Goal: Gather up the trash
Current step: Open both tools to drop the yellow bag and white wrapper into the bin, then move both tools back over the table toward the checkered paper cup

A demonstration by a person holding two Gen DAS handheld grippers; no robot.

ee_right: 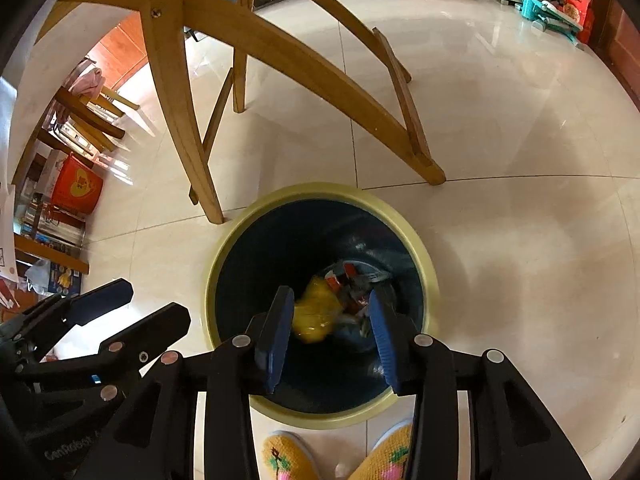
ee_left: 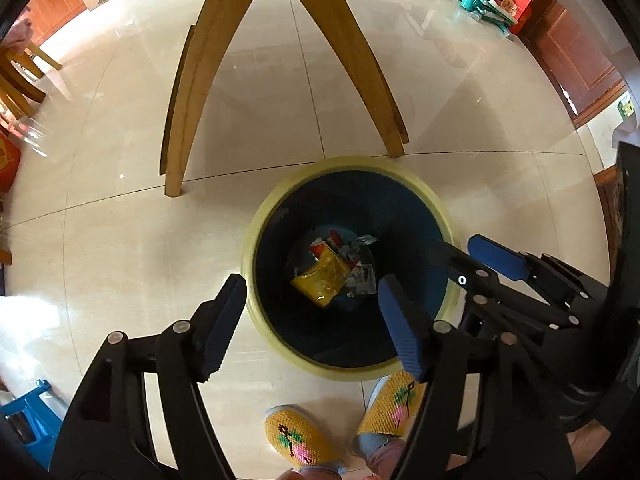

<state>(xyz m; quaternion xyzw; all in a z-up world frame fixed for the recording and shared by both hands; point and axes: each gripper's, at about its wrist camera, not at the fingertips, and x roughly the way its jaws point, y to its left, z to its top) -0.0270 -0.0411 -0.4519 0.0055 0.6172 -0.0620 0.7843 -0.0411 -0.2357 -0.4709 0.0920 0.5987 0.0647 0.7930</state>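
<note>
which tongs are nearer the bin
Right. The right tongs hang open directly over the bin mouth, above the yellow wrapper. The left tongs are open too, above the bin's near rim, their left finger out over the floor.

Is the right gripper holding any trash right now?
No, the right gripper is open and empty above the bin.

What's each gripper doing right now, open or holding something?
Left gripper: open, holding nothing, above the trash bin.
Right gripper: open, holding nothing, above the same bin.
</note>
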